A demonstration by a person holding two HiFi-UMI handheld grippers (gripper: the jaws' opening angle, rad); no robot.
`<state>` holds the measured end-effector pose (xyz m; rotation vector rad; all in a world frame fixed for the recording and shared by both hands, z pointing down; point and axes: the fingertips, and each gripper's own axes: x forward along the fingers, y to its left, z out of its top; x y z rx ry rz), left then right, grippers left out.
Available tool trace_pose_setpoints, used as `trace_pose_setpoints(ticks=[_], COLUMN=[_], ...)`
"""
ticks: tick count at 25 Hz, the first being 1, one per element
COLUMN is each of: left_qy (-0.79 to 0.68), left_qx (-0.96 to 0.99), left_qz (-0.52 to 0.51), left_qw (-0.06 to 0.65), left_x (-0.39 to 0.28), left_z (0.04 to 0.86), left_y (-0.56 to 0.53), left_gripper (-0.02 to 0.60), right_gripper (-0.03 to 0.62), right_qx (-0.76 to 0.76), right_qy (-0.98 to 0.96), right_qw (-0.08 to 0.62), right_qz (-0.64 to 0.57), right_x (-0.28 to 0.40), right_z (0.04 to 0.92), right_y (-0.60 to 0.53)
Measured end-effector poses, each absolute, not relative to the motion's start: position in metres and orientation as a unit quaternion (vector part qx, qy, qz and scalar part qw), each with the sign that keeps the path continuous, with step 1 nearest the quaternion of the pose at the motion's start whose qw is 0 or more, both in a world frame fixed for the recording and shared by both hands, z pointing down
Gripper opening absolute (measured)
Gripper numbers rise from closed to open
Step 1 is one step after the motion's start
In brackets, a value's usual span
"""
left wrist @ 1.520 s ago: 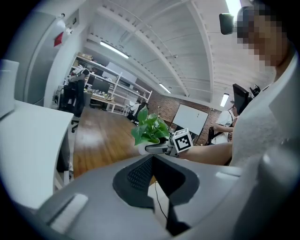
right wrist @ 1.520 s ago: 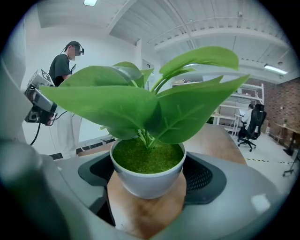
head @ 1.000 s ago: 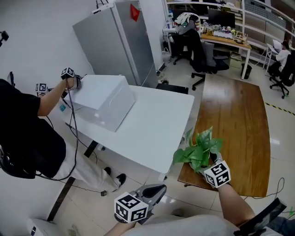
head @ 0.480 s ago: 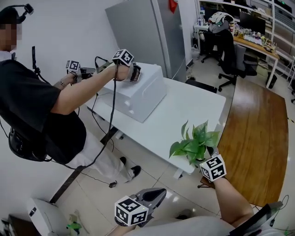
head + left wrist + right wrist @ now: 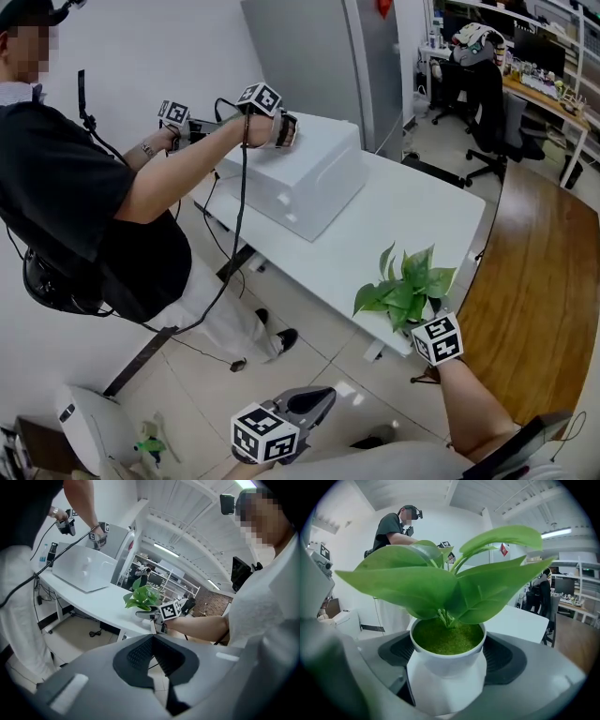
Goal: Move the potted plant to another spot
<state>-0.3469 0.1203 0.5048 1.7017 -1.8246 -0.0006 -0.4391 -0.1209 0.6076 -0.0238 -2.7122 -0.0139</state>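
Observation:
The potted plant (image 5: pixel 403 289), green leaves in a small white pot (image 5: pixel 446 665), sits between the jaws of my right gripper (image 5: pixel 422 319), which is shut on the pot. It hangs at the near corner of the white table (image 5: pixel 394 216); whether the pot touches the tabletop I cannot tell. In the right gripper view the broad leaves (image 5: pixel 440 585) fill the upper half. My left gripper (image 5: pixel 317 401) is low near my body, over the floor, shut with nothing in it. The left gripper view also shows the plant (image 5: pixel 139 597).
A person in a black shirt (image 5: pixel 84 206) stands left of the white table, holding grippers on a white box (image 5: pixel 305 178). A brown wooden table (image 5: pixel 534 281) lies to the right. A grey cabinet (image 5: pixel 347 47), office chairs and desks stand behind.
The plant, in my right gripper, has moved left from the wooden table's edge to the white table's near corner. The other person has brought a hand onto the white box.

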Motion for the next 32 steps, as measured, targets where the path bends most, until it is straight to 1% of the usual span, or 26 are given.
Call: trace_pose_setpoints(ticks=[11, 14, 18, 27, 29, 32], left_qy=[-0.691, -0.69, -0.69, -0.688, -0.688, -0.684], left_qx=[0.653, 0.654, 0.655, 0.657, 0.659, 0.666], left_qz=[0.0, 0.001, 0.002, 0.005, 0.005, 0.002], left_qw=[0.311, 0.309, 0.309, 0.307, 0.304, 0.298], left_x=[-0.349, -0.349, -0.349, -0.346, -0.344, -0.337], left_z=[0.501, 0.501, 0.5, 0.501, 0.5, 0.496], left_y=[0.11, 0.108, 0.104, 0.096, 0.091, 0.083], left_gripper=[-0.002, -0.002, -0.002, -0.002, -0.002, -0.002], right_gripper=[0.459, 0.464, 0.492, 0.496, 0.476, 0.411], right_qx=[-0.038, -0.041, -0.041, -0.046, -0.042, -0.024], right_qy=[-0.977, -0.977, -0.978, -0.978, -0.979, -0.982], right_qw=[0.209, 0.209, 0.206, 0.205, 0.201, 0.186], right_qz=[-0.008, -0.001, 0.008, 0.016, 0.014, 0.025], right_x=[-0.439, -0.439, -0.439, -0.427, -0.419, -0.397], right_z=[0.606, 0.606, 0.605, 0.599, 0.593, 0.581], right_y=[-0.117, -0.117, -0.122, -0.123, -0.125, -0.133])
